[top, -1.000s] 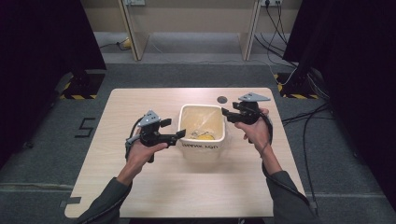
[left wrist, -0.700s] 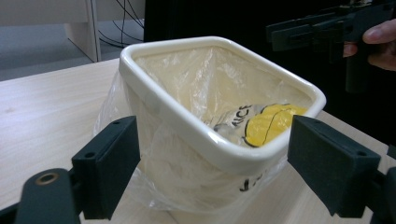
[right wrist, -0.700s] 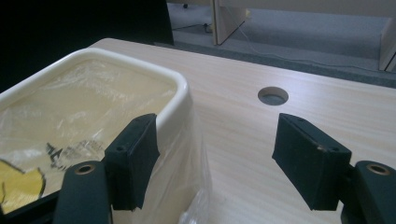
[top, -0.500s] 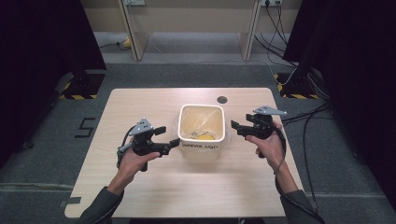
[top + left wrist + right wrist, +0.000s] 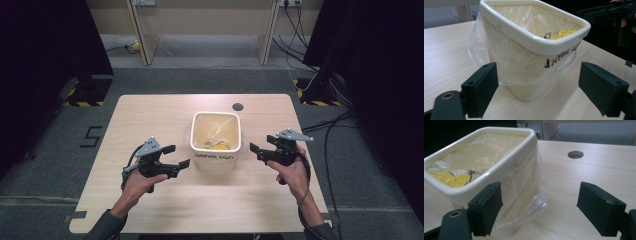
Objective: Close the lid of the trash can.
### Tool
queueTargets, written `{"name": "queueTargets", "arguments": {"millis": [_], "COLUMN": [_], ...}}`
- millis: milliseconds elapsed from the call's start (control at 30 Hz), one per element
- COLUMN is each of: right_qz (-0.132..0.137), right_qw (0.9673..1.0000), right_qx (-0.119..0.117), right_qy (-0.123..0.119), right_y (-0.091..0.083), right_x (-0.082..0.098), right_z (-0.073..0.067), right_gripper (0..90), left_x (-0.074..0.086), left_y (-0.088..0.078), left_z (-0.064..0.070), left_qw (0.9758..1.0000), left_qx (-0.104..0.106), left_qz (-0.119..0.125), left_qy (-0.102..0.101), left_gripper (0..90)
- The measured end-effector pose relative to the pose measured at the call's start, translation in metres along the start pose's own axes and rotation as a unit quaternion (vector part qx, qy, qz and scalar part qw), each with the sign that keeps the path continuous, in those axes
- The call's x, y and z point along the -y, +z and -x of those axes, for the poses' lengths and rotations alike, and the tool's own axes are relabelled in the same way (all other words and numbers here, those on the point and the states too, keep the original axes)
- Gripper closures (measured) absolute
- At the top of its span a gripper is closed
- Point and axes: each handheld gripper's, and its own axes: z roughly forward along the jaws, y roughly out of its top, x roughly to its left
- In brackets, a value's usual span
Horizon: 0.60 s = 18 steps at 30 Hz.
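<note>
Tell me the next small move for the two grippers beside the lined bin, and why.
Probably draw both a little further from the bin. The left gripper and right gripper flank it with open, empty jaws, the right's having just been opening, and the plastic liner already hangs over the rim, touched by neither.

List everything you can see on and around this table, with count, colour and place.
bin: one, cream, middle of the table, black writing on its front
bin liner: one, clear plastic, inside the bin and folded over its rim
yellow item: one, at the bottom of the bin
table: one, light wood
cable hole: one, dark, far side of the tabletop
left gripper: one, black, left of the bin, fingers apart, nothing held
right gripper: one, black, right of the bin, fingers just opened, nothing held
</note>
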Motion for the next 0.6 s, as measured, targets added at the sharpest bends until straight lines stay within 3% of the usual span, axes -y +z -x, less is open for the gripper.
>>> {"name": "queueTargets", "arguments": {"millis": [600], "right_qz": [-0.04], "right_qw": [0.9991], "right_qx": [-0.013], "right_qy": [0.004], "right_y": [-0.002], "right_x": [0.044], "right_z": [-0.005], "right_gripper": [17.0], "left_x": [0.031], "left_y": [0.0], "left_z": [0.001], "left_qw": [0.9997], "left_qx": [0.007], "left_qz": [-0.023], "left_qy": [0.008], "left_gripper": [14.6]}}
